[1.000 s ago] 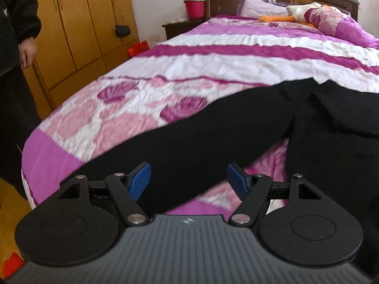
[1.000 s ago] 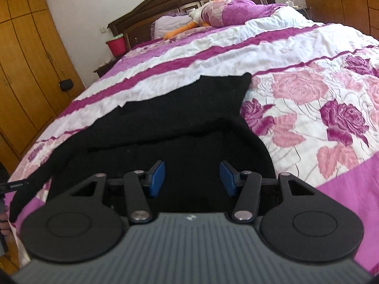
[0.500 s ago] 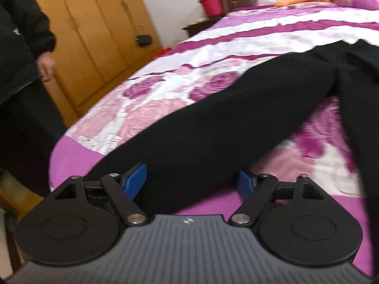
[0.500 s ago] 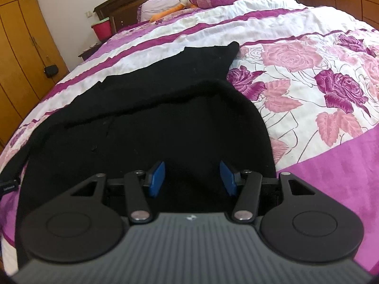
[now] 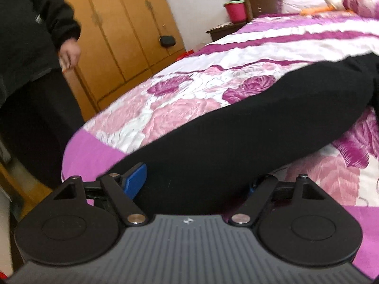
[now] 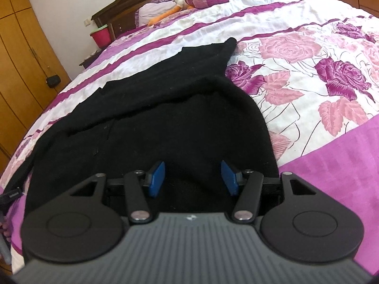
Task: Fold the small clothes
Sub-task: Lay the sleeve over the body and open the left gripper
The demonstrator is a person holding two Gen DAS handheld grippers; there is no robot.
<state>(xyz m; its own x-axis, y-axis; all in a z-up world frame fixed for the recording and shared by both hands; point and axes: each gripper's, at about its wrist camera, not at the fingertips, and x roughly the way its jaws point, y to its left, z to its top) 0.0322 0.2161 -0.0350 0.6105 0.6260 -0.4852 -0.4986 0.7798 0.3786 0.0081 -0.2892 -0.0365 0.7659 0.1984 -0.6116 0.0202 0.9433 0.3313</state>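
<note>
A black garment (image 6: pixel 165 118) lies spread on the bed, its body near the foot edge and one long sleeve (image 5: pixel 236 127) stretching to the left edge. My left gripper (image 5: pixel 196 182) is open, its blue pads (image 5: pixel 135 179) on either side of the sleeve's end; the right pad is mostly hidden by the cloth. My right gripper (image 6: pixel 193 177) is open over the near edge of the garment's body, with the cloth between and under the blue pads (image 6: pixel 156 177).
The bed has a pink, white and purple floral cover (image 6: pixel 308 71). A person in black (image 5: pixel 30 71) stands at the bed's left side by wooden wardrobes (image 5: pixel 118 35). Pillows and a soft toy (image 6: pixel 184 2) lie at the headboard. A red bucket (image 5: pixel 235 11) stands on the nightstand.
Both grippers have moved lower and closer to the garment. The left gripper now has the sleeve end between its pads. Both stay open.
</note>
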